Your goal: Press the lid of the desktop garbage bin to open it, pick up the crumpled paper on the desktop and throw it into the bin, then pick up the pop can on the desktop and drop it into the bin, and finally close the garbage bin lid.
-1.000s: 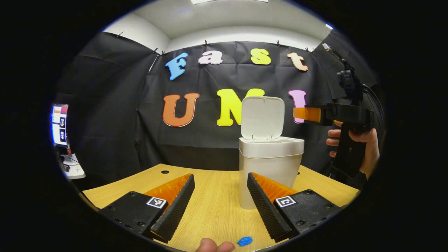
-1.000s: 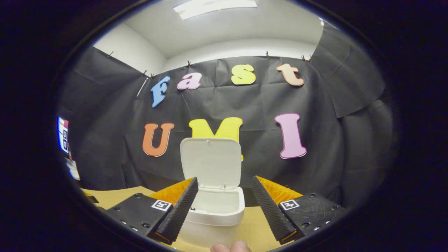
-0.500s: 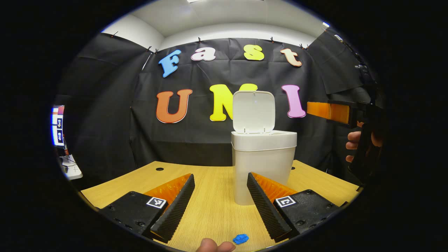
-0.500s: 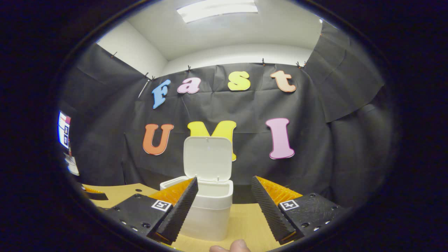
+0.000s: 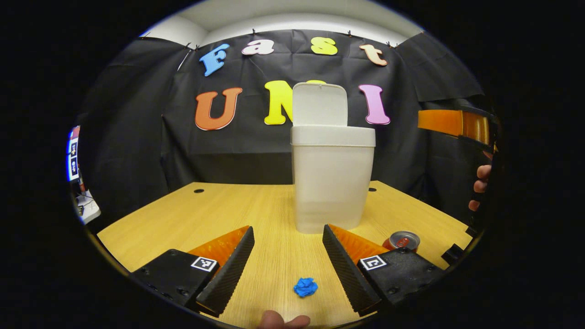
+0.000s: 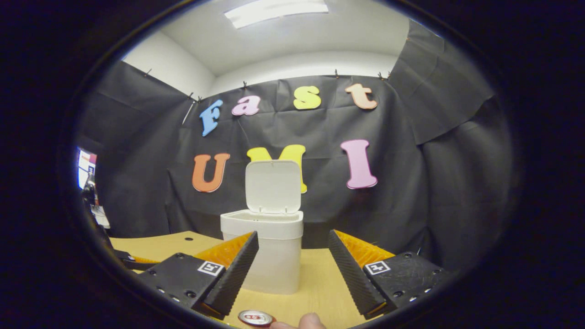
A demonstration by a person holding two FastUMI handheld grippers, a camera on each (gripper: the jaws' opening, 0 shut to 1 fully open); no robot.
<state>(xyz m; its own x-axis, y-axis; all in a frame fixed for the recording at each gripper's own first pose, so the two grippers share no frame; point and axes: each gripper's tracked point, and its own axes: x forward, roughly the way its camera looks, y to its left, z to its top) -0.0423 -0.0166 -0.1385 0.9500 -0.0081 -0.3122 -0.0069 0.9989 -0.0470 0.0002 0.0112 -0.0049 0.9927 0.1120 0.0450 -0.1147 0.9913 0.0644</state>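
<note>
Both grippers' fingers (image 5: 237,256) (image 6: 352,269) gape wide, holding nothing.

The bin (image 5: 332,183) is plain white all over, slightly translucent on the body, and its flipped-up lid (image 5: 319,104) is the same white. The desktop (image 5: 219,214) is light yellowish wood with a fine straight grain, plus a couple of small dark round holes near the back. The crumpled paper (image 5: 305,287) is bright blue, really pops against the wood. The pop can (image 5: 402,241) is red with a silvery top; in the right gripper view the can top (image 6: 256,318) looks silver with some red on it. The booth wall (image 6: 434,183) is black wrinkled cloth, with a white ceiling (image 6: 292,41) above it. Each gripper body carries a small black-and-white square marker (image 5: 204,263).
</note>
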